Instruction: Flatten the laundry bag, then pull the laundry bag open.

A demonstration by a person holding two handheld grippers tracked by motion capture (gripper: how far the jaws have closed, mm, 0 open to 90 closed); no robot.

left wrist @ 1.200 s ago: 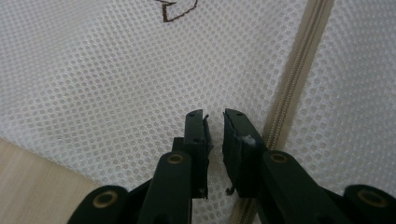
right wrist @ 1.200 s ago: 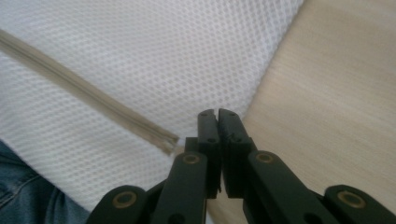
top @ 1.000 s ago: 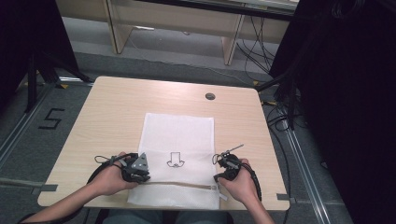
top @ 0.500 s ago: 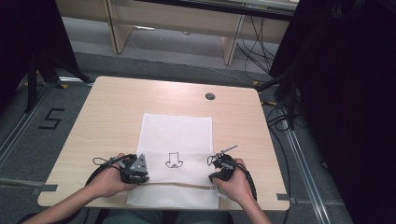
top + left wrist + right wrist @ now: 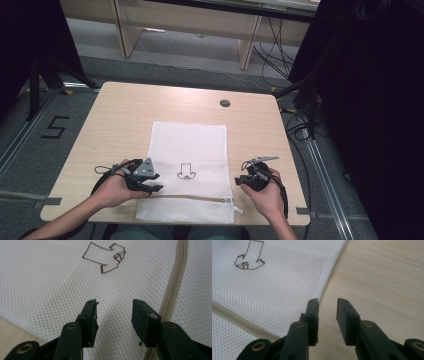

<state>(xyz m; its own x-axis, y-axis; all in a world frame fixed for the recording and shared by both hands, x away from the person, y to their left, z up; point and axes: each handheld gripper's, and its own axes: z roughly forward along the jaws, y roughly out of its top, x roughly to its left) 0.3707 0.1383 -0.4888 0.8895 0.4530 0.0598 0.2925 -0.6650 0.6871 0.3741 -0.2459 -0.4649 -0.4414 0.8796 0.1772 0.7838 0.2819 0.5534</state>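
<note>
mesh bag [image 5: 190, 150] near edge past table [image 5: 125, 115] rim, zipper [image 5: 175, 287] cut off by frame edge

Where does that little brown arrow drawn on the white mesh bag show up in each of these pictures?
High view: the brown outlined arrow sits mid-bag on the white mesh zip bag, between the two hands, just above the beige zipper.
Left gripper view: the arrow is at top centre, zipper at right.
Right gripper view: the arrow is at top left, zipper at lower left.
Shared landmark: the zipper.
</note>
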